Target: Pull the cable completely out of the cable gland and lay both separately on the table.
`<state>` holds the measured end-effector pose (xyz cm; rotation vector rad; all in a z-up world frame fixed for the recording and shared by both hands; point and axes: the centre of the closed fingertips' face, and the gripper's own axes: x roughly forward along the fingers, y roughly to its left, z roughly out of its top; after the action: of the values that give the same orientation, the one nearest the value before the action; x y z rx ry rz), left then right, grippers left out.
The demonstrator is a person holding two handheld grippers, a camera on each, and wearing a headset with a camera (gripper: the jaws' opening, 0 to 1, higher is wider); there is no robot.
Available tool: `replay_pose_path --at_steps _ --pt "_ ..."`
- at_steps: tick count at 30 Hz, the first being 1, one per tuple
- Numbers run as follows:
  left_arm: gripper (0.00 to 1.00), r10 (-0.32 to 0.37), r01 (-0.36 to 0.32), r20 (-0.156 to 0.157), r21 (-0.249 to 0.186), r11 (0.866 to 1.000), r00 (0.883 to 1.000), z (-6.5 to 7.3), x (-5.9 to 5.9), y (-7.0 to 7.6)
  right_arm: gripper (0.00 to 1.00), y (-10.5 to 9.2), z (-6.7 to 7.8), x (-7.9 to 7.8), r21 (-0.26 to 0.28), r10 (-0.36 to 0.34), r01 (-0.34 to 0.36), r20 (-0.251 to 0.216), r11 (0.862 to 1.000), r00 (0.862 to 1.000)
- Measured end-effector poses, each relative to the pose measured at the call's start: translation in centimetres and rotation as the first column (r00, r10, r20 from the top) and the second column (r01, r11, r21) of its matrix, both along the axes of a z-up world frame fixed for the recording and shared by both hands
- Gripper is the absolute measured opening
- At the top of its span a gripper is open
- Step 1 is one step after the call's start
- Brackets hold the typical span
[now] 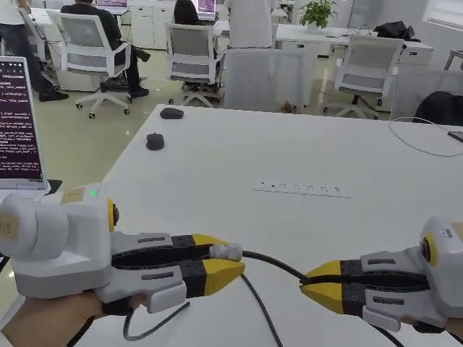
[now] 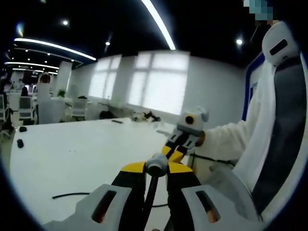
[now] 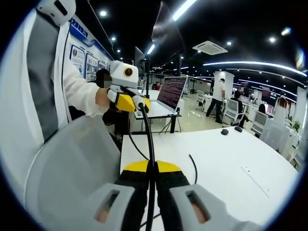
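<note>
The cable (image 1: 271,262) is a black cord stretched across the lower middle of the head view, above the white table (image 1: 289,152). One end of this stretch goes into the cable gland (image 1: 226,251), a small pale grey fitting in the lower centre-left. More cable loops down toward the bottom edge.

The left gripper (image 1: 233,259), in the lower left, has its yellow jaws pinched on the gland. In the left gripper view the gland (image 2: 156,165) sits right at the jaw tips, and black cable runs back between the jaws toward the camera. So the cord is not yet out of the fitting.

The right gripper (image 1: 304,280), in the lower right, has its jaws closed tight on the cable a little way along from the gland. In the right gripper view the cord (image 3: 150,144) rises from the closed jaws up to the left gripper (image 3: 137,103) in the upper left.

This looks like the pulling step, with gland and cable each held and the two grippers near each other. I judge the next move calls for drawing the grippers apart along the cable's line, with the gland held steady. The right gripper would likely have to re-grip closer to the gland until the tail slips free, and only then can the two pieces go down apart on the table.

Further up the table lie a power strip (image 1: 302,189) and a mouse (image 1: 154,141). A laptop (image 1: 18,123) stands at the left edge.
</note>
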<state>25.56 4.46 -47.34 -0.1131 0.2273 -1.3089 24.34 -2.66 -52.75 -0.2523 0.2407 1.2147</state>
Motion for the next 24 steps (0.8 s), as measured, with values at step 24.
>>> replay_pose_path --at_steps 24 --pt "0.16 -0.010 0.011 -0.021 0.028 1.000 1.000 -0.3 0.2 -1.2 0.13 -2.5 -0.5 0.4 -0.008 -0.104 0.103 -0.067 0.995 0.992"
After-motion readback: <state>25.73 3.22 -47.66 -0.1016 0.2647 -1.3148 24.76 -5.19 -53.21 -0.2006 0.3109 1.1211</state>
